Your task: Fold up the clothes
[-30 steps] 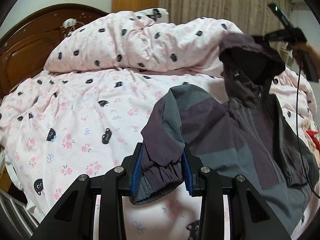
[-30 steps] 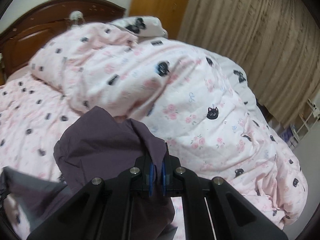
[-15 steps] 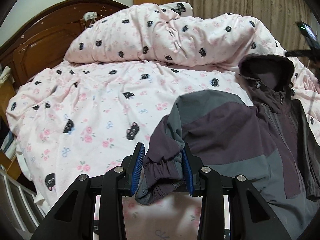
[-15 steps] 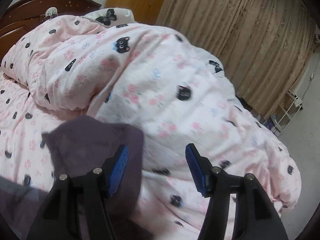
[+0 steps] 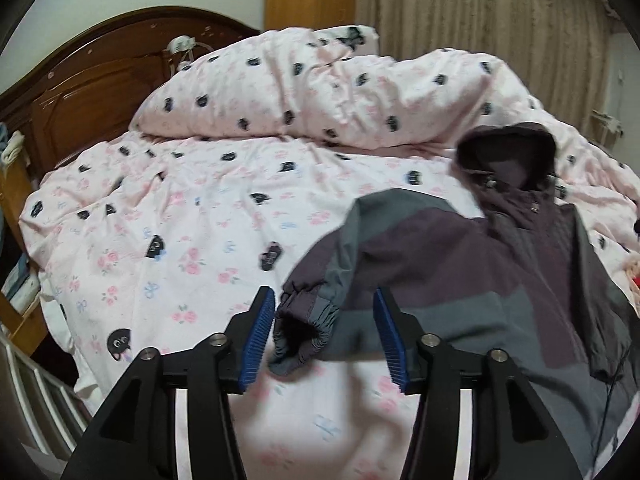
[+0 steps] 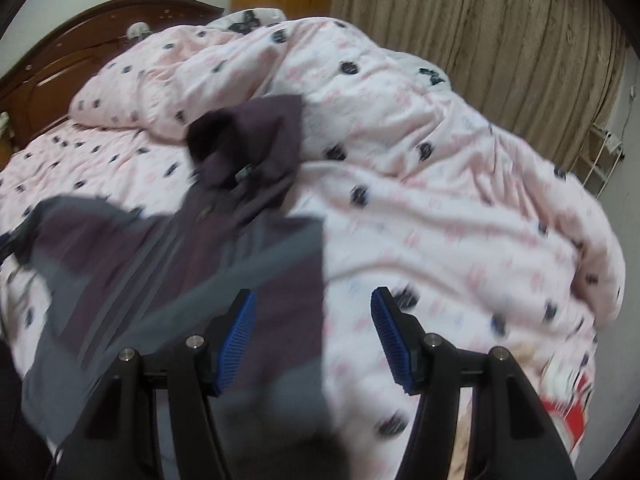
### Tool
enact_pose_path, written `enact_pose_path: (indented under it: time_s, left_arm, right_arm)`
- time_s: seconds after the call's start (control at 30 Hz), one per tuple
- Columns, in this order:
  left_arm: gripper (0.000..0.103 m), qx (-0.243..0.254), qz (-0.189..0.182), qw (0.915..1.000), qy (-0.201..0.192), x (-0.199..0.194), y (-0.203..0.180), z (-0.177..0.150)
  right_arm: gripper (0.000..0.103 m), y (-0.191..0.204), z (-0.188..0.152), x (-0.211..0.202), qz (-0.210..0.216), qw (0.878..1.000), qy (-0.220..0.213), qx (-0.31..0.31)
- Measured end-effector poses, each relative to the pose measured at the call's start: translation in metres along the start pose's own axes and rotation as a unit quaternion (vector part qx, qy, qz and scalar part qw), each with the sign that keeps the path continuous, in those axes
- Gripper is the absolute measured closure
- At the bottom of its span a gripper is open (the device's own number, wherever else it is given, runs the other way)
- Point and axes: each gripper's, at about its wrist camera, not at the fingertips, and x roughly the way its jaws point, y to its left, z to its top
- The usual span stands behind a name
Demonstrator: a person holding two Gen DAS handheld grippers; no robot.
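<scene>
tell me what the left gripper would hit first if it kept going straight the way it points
Most likely the jacket sleeve cuff, which lies loose between the open pads of the left gripper, whose jaws have just been opening. Past it lies the pink bedsheet. Depth is hard to judge here.

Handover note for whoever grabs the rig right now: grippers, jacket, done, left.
Left gripper: jaws have just been opening; the sleeve cuff lies between the pads, apparently no longer pinched.
Right gripper: open, holding nothing; view blurred.
Jacket: purple and grey, hooded, spread on the pink floral bedspread, hood toward the rumpled duvet.
Done: jacket laid out, both grips let go.
Left: no fold visible yet; sleeves and body probably come next.
</scene>
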Motion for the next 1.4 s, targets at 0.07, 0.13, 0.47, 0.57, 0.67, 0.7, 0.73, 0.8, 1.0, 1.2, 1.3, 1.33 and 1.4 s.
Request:
enact_pose_path:
  time_s: [0.07,0.13,0.47,0.57,0.67,0.7,0.73,0.8,1.0,1.2,1.3,1.33,1.4]
  left_arm:
    - [0.052,0.006,-0.005,1.0000,-0.005,-0.004,-0.004,0.000]
    - [0.048,0.006,-0.008,0.9999,-0.009,-0.006,-0.006,0.001]
    - [0.042,-0.019,-0.003,0.9998,0.006,-0.005,0.013,-0.002]
    - [0.042,-0.041,0.003,0.9990,0.019,0.000,0.027,-0.004]
    - [0.042,-0.067,0.001,0.9971,0.036,0.008,0.043,-0.008]
    - [0.042,-0.077,0.000,0.9961,0.042,0.011,0.049,-0.009]
    - [0.042,-0.086,0.000,0.9951,0.048,0.013,0.054,-0.011]
    - [0.042,-0.100,0.000,0.9933,0.058,0.019,0.061,-0.013]
    - [0.042,-0.106,0.003,0.9913,0.078,0.030,0.066,-0.017]
    - [0.042,-0.087,0.000,0.9930,0.080,0.031,0.055,-0.018]
    - [0.042,-0.076,-0.004,0.9942,0.076,0.030,0.048,-0.017]
    - [0.042,-0.072,-0.006,0.9946,0.074,0.029,0.045,-0.016]
    - [0.042,-0.066,-0.008,0.9952,0.072,0.028,0.039,-0.016]
  right_arm:
    - [0.042,0.019,-0.018,-0.013,0.019,1.000,0.000,-0.008]
    - [0.042,0.043,-0.032,-0.023,0.036,0.999,0.004,-0.025]
    - [0.042,0.155,-0.093,-0.030,0.067,0.991,0.025,-0.113]
    - [0.043,0.166,-0.101,-0.015,0.050,0.990,0.035,-0.125]
    - [0.044,0.164,-0.103,-0.001,0.045,0.992,0.047,-0.110]
    - [0.047,0.162,-0.104,0.002,0.052,0.992,0.051,-0.101]
    - [0.049,0.160,-0.104,0.006,0.058,0.992,0.056,-0.093]
    - [0.062,0.156,-0.103,0.008,0.064,0.993,0.060,-0.084]
    - [0.074,0.140,-0.094,0.004,0.092,0.993,0.057,-0.046]
    - [0.076,0.124,-0.079,-0.021,0.087,0.995,0.027,-0.030]
    - [0.076,0.101,-0.067,-0.040,0.075,0.997,0.004,-0.007]
    - [0.076,0.091,-0.063,-0.047,0.069,0.998,-0.005,0.003]
    - [0.076,0.072,-0.054,-0.059,0.056,0.998,-0.018,0.020]
